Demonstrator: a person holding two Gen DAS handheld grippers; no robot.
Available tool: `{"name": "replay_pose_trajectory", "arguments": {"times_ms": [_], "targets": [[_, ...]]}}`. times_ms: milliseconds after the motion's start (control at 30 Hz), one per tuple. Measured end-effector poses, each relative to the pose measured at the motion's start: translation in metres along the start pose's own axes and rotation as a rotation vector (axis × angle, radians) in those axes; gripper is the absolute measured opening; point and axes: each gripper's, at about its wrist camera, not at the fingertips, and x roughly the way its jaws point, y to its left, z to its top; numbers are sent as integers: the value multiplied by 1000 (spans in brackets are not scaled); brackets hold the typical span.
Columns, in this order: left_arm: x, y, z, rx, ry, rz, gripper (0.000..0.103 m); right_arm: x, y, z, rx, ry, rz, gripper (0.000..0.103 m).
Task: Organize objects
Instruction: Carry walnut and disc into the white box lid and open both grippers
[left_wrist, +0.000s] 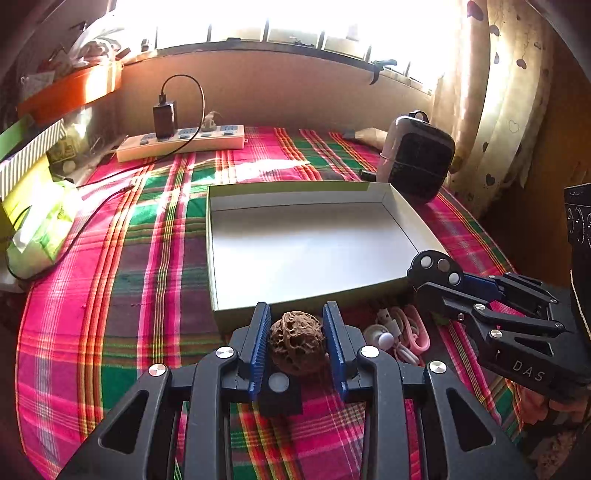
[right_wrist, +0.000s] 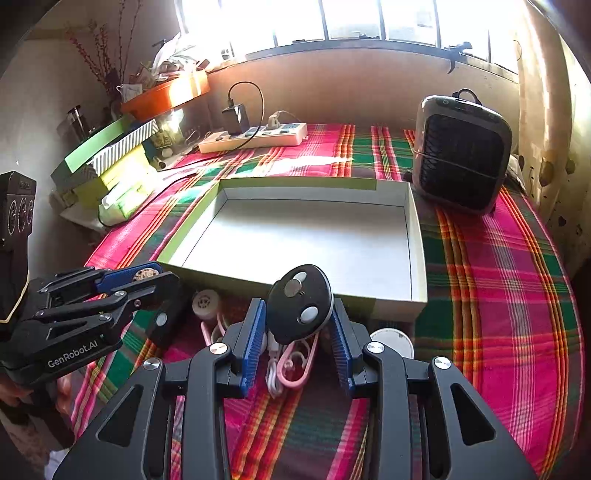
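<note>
My left gripper (left_wrist: 297, 334) is shut on a brown wrinkled walnut (left_wrist: 295, 341), held just in front of the near wall of a shallow white box (left_wrist: 295, 254) with green sides. My right gripper (right_wrist: 299, 325) is shut on a black oval remote (right_wrist: 300, 302) with round buttons, also just before the box (right_wrist: 314, 243). The remote shows in the left wrist view (left_wrist: 436, 267), and the left gripper with the walnut shows in the right wrist view (right_wrist: 146, 275). Below them lie a pink-and-white cable (right_wrist: 291, 363) and small white round objects (right_wrist: 205, 302).
A plaid cloth (left_wrist: 147, 258) covers the table. A dark fan heater (right_wrist: 461, 158) stands at the box's far right. A white power strip (left_wrist: 181, 142) with a charger lies at the back. Stacked boxes and a tissue pack (left_wrist: 40, 229) crowd the left edge.
</note>
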Motion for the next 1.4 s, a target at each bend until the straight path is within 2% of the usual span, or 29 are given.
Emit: {"name": "replay_pose_trajectory", "arguments": {"times_ms": [367,633,767,933,1400], "targets": [[36,15,38,1,17,6,28,34,-5,42,-12,18,-2,36],[63,25,60,7,37,13,28,67,-10,61,-3,63,-7,36],[77,28,71,8,51,29,28,83,-14,68,1,87,-36,36],[94,30,78,30,82,41,28,98,-19,75,16,106,-51,36],[117,33,87,57,106,66,28,117,-23,82,16,127,-89,36]]}}
